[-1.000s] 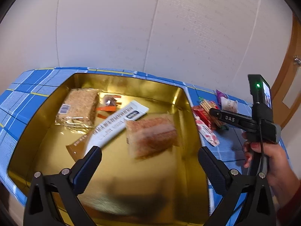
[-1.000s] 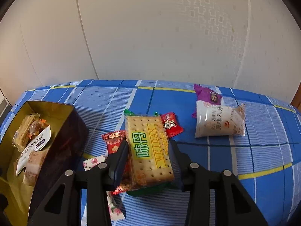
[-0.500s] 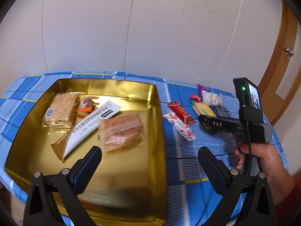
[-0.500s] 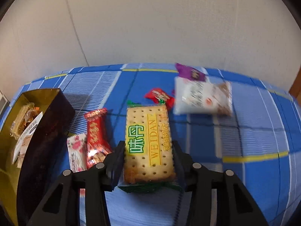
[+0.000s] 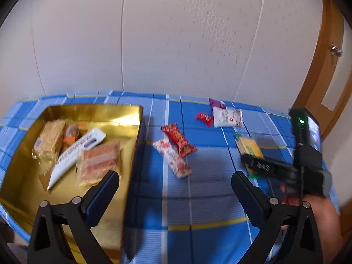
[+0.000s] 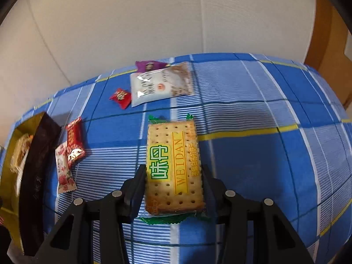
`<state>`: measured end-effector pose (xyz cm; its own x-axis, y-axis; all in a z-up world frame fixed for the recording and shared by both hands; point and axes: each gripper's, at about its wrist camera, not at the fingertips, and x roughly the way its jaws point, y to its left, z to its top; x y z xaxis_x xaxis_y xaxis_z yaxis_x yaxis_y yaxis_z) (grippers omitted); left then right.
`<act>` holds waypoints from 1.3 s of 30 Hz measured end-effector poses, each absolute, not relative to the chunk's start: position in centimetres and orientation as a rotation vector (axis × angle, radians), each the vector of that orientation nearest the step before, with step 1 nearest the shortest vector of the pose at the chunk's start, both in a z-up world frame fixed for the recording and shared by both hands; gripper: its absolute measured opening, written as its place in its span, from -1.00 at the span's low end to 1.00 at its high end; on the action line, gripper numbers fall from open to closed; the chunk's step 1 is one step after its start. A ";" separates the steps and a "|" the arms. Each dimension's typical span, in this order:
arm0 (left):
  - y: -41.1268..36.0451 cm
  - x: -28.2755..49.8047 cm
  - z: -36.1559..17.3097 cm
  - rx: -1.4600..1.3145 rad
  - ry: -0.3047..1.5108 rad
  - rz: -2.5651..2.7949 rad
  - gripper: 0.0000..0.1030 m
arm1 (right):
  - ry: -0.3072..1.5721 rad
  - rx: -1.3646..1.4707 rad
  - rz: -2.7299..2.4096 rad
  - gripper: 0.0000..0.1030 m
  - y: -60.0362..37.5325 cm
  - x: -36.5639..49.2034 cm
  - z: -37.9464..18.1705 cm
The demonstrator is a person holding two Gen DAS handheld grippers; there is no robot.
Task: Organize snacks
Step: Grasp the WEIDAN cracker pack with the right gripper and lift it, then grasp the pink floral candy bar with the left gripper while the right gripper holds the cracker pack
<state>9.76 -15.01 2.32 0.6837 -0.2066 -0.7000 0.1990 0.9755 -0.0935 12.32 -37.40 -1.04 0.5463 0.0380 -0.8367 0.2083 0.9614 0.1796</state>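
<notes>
Status: partly done. The gold tin (image 5: pixel 92 110) at the left of the surface (image 5: pixel 209 198) already holds four or so snacks: a grain bar (image 5: pixel 49 139), a small sweet beside it, a white sachet (image 5: pixel 77 151) and a wafer pack (image 5: pixel 100 165).

My right tongs (image 6: pixel 173 187) are clamped on the cracker pack (image 6: pixel 173 165) by its long edges. It looks raised off the cloth, well right of the tin.

My left tongs (image 5: pixel 176 189) stand wide apart with nothing between them, hovering over the surface beside the tin.

Outstanding on the surface: red bar (image 5: pixel 178 140), pink bar (image 5: pixel 172 158), small red sweet (image 5: pixel 204 117), white bag (image 5: pixel 227 117) and purple packet (image 5: pixel 216 103).

Judgement: under half finished; the crackers go in next.
</notes>
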 end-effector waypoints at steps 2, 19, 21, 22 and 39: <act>-16.6 10.8 2.2 0.039 0.786 -0.199 0.79 | 0.988 0.306 -0.100 -0.06 -38.2 12.1 -0.9; -21.6 17.0 -5.5 0.148 0.959 -0.073 -0.29 | 0.968 0.451 -0.025 -0.05 -41.3 10.4 -1.2; -21.5 17.0 -5.6 0.134 0.950 -0.094 -0.49 | 0.968 0.455 -0.026 -0.05 -41.3 10.5 -1.3; -21.4 17.0 -5.6 0.120 0.950 -0.114 -0.54 | 0.968 0.453 -0.027 -0.05 -41.3 10.6 -1.3; -17.8 11.9 -5.0 -0.103 0.944 -0.300 -0.34 | 0.976 0.402 -0.050 -0.06 -40.7 10.9 -1.3</act>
<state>11.90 -17.82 -5.05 0.5487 -0.2973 -0.7814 0.2083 0.9538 -0.2167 10.93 -40.66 -1.34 0.5652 0.1373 -0.8135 0.2202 0.9251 0.3092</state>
